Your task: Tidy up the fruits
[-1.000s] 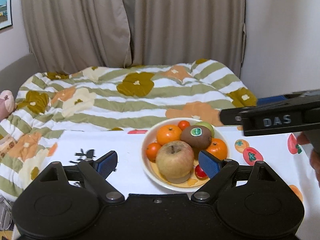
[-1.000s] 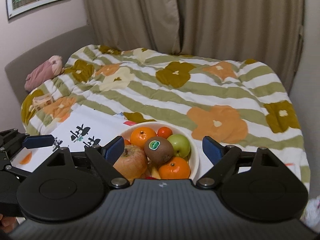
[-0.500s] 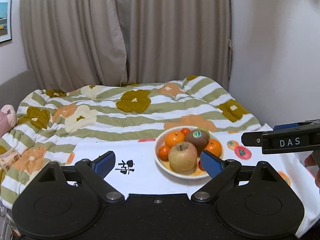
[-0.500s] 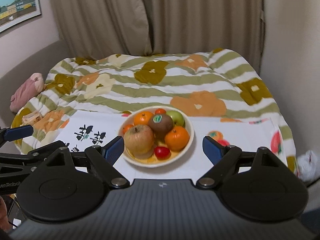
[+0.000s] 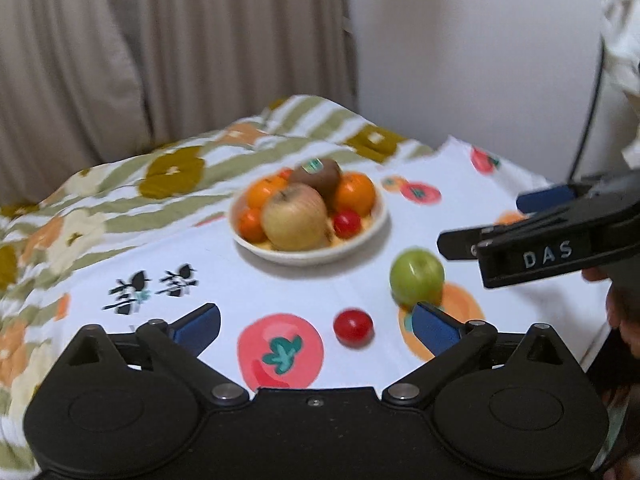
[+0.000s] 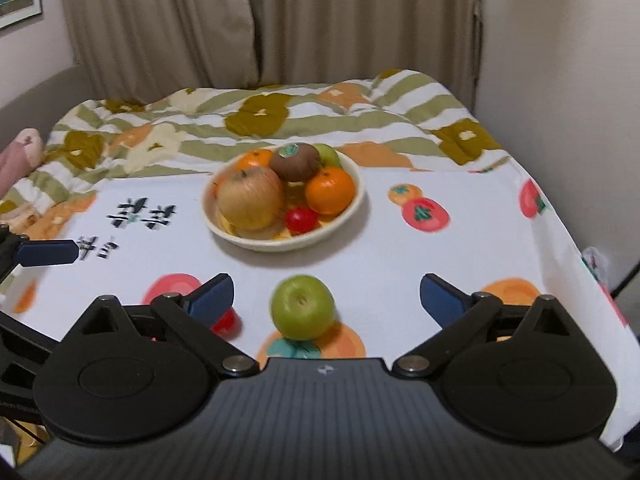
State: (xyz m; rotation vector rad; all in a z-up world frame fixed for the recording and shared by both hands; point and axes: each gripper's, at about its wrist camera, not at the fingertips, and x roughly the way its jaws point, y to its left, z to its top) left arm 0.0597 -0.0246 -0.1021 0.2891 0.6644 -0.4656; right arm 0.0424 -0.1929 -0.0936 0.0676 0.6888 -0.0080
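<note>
I am watching my left gripper (image 5: 316,322) opening its jaws wide, with nothing pressed between the blue pads (image 5: 198,322); a small red tomato (image 5: 353,327) is lying on the cloth in the gap between them, untouched. My right gripper (image 6: 326,296) is also standing wide open and gripping nothing, with the green apple (image 6: 303,306) sitting loose on the cloth between its fingers, stem dimple facing up. Taking the bowl (image 6: 256,242) as my landmark: the green apple is resting in front of it, well clear of its rim, and the tomato is lying in front of the bowl too, just left of the apple. Inside the bowl, a big yellowish apple (image 6: 250,197) is sitting at the front left with its stem up, a kiwi (image 6: 295,161) with a green sticker is lying on top behind it, long axis running roughly left to right, an orange (image 6: 330,190) is sitting at the right, and a second red tomato (image 6: 301,219) is nestling at the front. The bowl is standing on a white cloth (image 6: 380,248) printed with fruit, and beyond the bowl a striped flowered quilt (image 6: 260,120) is spreading toward beige curtains (image 6: 256,20).
</note>
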